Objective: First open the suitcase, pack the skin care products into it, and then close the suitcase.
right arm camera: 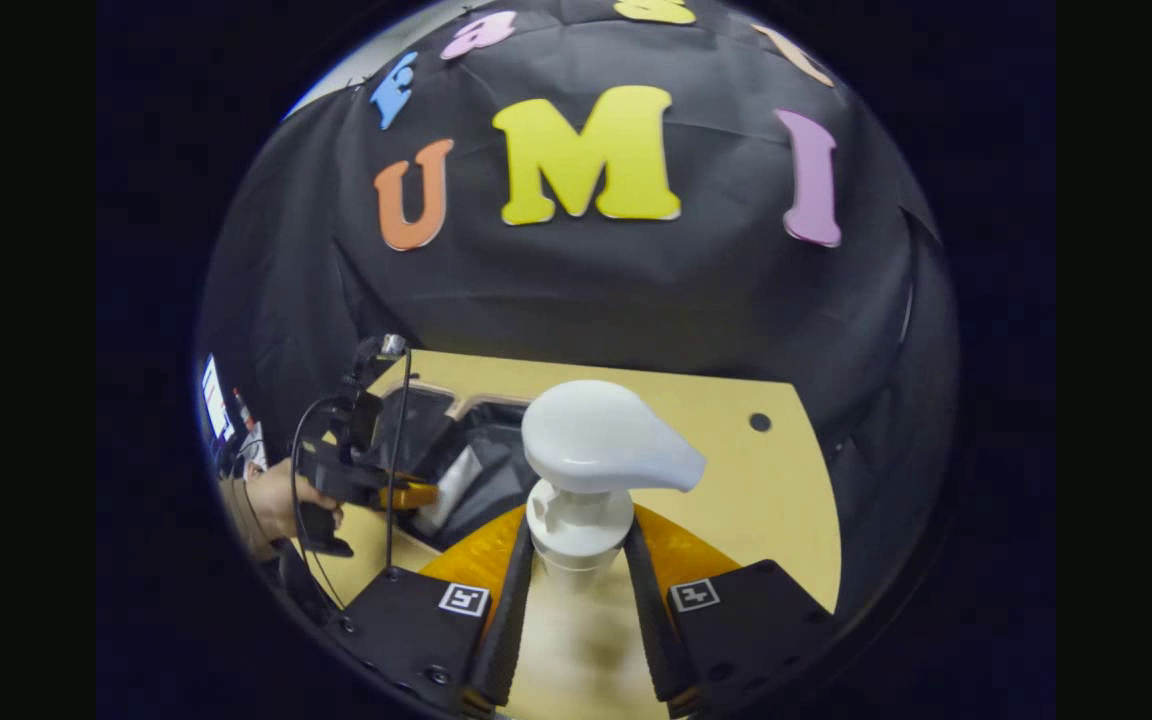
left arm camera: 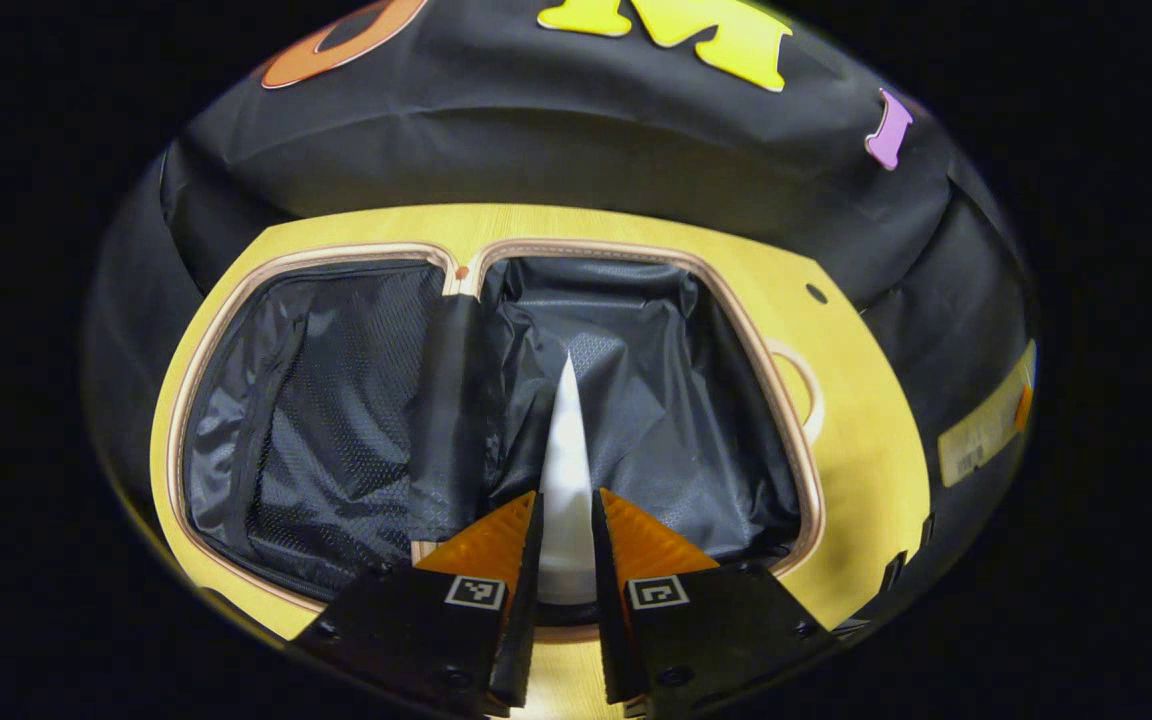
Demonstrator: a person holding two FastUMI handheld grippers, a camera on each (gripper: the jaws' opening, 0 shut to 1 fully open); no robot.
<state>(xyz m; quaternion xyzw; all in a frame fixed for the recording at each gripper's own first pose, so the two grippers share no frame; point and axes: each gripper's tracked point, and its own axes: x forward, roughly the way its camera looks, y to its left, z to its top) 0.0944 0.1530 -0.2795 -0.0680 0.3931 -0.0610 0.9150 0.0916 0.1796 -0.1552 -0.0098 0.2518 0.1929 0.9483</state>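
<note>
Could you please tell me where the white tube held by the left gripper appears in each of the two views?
Left gripper view: the white tube stands at bottom centre, pinched between the left gripper fingers, above the open suitcase.
Right gripper view: the same tube shows small at lower left, at the far gripper's tip.
Shared landmark: the suitcase's tan rim.

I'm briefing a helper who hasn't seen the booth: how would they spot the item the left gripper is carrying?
Find the open suitcase lying flat on the yellow table, its dark lining exposed. The left gripper hovers over its near edge, shut on a white tube tapering to a flat tip. Unlike the pump bottle in the right gripper, it has no pump head.
</note>
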